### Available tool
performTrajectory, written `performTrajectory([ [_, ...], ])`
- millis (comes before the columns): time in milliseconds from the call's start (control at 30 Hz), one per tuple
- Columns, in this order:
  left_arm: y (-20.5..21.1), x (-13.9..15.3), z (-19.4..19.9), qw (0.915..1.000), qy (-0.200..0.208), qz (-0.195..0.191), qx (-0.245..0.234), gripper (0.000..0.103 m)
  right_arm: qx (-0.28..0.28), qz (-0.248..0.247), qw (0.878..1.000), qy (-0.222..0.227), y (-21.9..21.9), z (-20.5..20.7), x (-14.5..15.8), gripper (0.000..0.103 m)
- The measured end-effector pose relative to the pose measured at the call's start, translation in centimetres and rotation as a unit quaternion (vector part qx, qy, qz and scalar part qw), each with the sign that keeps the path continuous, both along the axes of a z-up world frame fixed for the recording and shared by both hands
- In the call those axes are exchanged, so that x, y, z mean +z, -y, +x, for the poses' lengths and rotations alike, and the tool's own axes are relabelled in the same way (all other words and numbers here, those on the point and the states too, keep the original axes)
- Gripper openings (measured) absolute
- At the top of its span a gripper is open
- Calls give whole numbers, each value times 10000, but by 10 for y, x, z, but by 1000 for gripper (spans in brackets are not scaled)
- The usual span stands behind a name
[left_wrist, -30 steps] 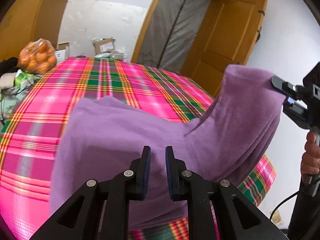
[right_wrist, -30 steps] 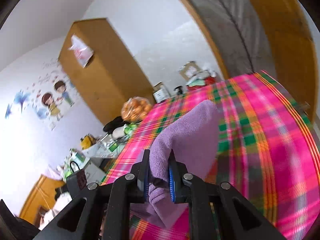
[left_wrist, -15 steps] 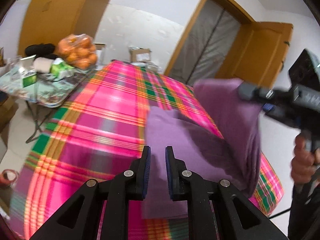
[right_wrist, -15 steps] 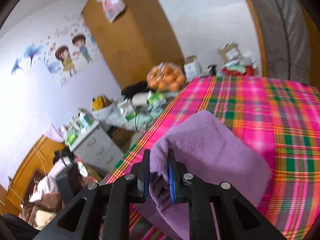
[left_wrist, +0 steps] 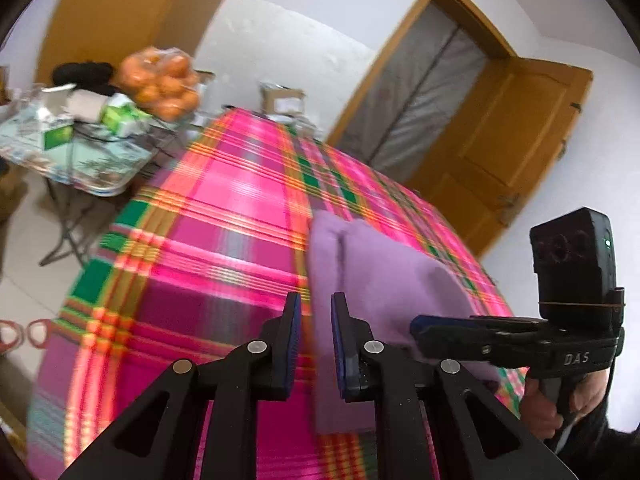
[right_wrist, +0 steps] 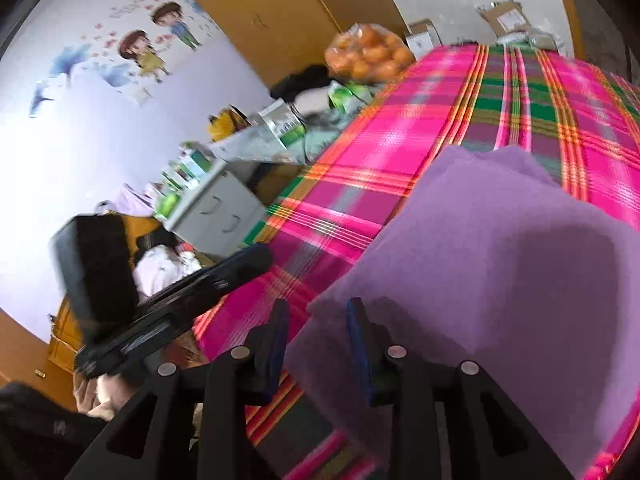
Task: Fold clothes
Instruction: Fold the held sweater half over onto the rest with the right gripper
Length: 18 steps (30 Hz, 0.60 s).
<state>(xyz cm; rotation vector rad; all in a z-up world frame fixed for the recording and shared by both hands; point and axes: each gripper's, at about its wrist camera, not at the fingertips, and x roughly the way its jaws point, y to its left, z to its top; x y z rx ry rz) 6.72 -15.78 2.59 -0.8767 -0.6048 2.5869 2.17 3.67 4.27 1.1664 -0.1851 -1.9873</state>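
The purple garment [left_wrist: 376,280] lies folded over on the pink plaid worktop [left_wrist: 224,232], with 1 layer doubled onto the other and a crease running away from the cameras.

The left hand-held gripper [left_wrist: 312,332] hovers above the garment's near left edge. Its 2 blue-padded fingers [left_wrist: 294,336] stand apart with a clear gap, and nothing is held between them; purple cloth and plaid show through the gap below.

The right hand-held gripper [right_wrist: 318,344] sits at the garment's near corner, jaws spread wider, with the cloth edge reaching into the space between the pads. Whether the pads touch the fabric cannot be told because of blur. In the left wrist view the right hand-held gripper comes in from the right, its tips laid against the purple cloth, held by a hand [left_wrist: 560,404] on the handle.

Beyond the left hand-held gripper, far to its left, a bag of oranges [left_wrist: 160,82] rests on a cluttered side table [left_wrist: 80,160].
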Motion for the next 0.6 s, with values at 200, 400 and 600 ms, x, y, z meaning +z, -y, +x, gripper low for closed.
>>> performTrajectory([
  [200, -30, -11, -24, 9971, 428, 106, -617, 32, -549, -198, 9983, -71, -46, 4, 6, 31],
  [400, -32, -19, -29, 9949, 629, 326, -712, 16, -1046, -382, 9937, -122, -88, 7, 10, 31],
  [600, -18, -12, 0, 9966, 312, 549, -526, 13, -1202, -468, 9915, -141, -95, 2, 8, 31],
])
